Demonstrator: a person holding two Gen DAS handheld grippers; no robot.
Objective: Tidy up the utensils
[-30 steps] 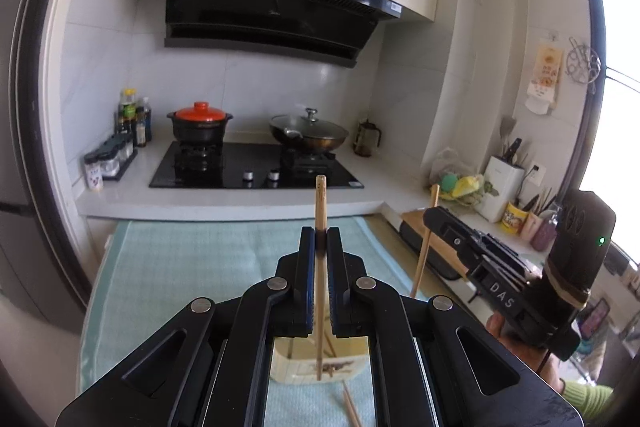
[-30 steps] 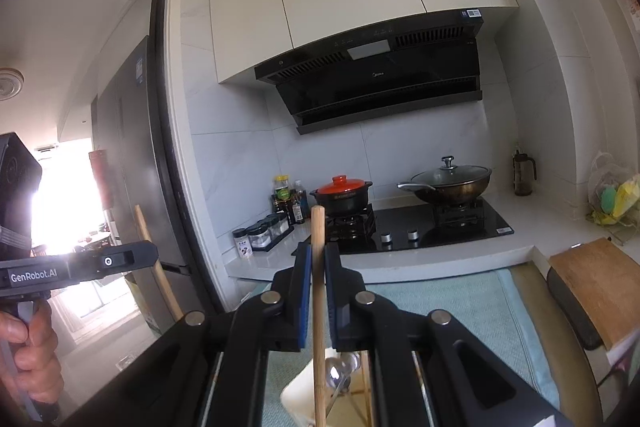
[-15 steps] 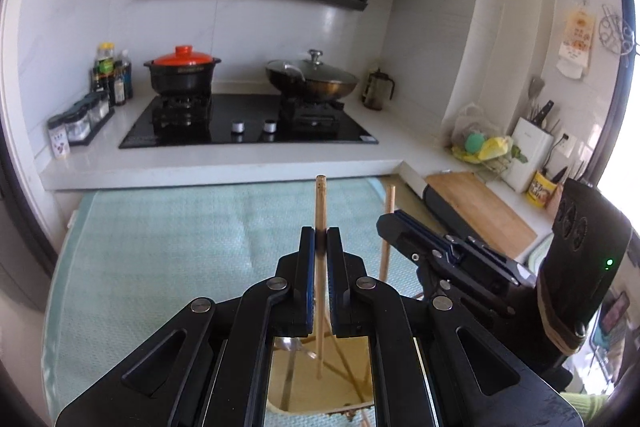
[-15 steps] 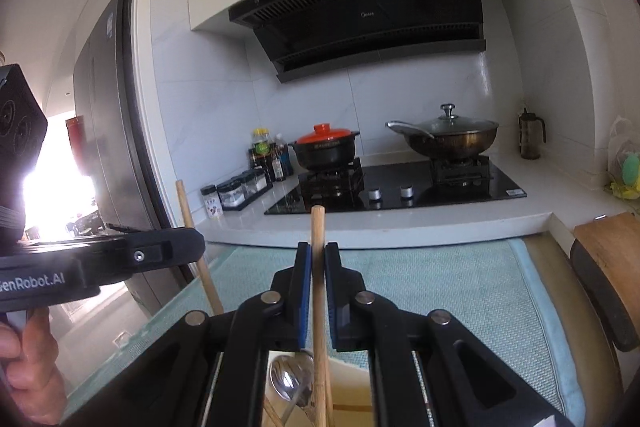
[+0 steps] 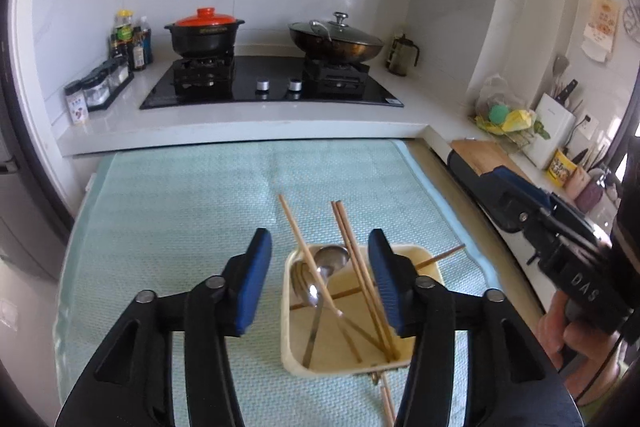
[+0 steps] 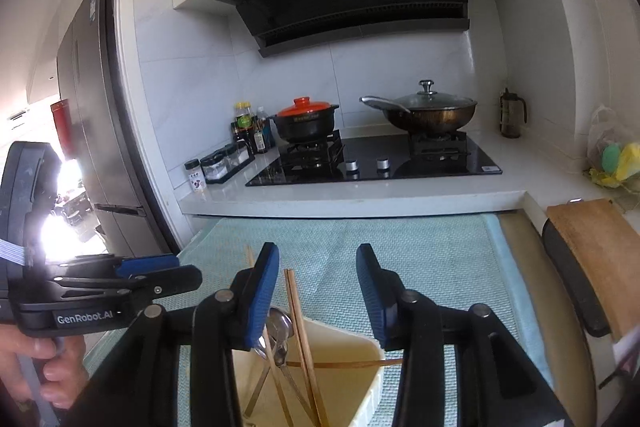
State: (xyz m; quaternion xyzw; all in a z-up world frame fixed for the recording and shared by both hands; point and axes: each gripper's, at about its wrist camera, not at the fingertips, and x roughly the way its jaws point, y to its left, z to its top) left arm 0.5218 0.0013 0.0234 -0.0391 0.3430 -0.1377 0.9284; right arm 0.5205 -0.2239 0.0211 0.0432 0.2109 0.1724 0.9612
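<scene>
Both chopsticks that I held a moment ago have left my grippers and now lie in the cream container (image 5: 428, 255). My left gripper (image 5: 319, 277) is released, its blue pads wide apart with nothing between them, and it hangs above the container. My right gripper (image 6: 317, 294) is also released, its pads spread over the near corner of the same container.

Inside the container I see several wooden chopsticks (image 5: 362, 277) that lean against the far rim and stick out over it, and their lower ends rest at the near wall. One more chopstick (image 5: 440, 258) lies across and pokes over the right rim. A metal spoon (image 5: 320, 277) and a fork (image 5: 297, 277) lie in the left part, with the heads toward the stove. Another chopstick (image 5: 386, 401) lies on the cloth just in front of the container.

The container stands on a light green cloth (image 5: 192, 211) that covers the table. Behind it is the counter with a black hob (image 5: 272, 87), a pot with a red lid (image 5: 204, 33) and a wok with a glass lid (image 5: 336, 41). A wooden board (image 6: 592, 251) is at the right side
</scene>
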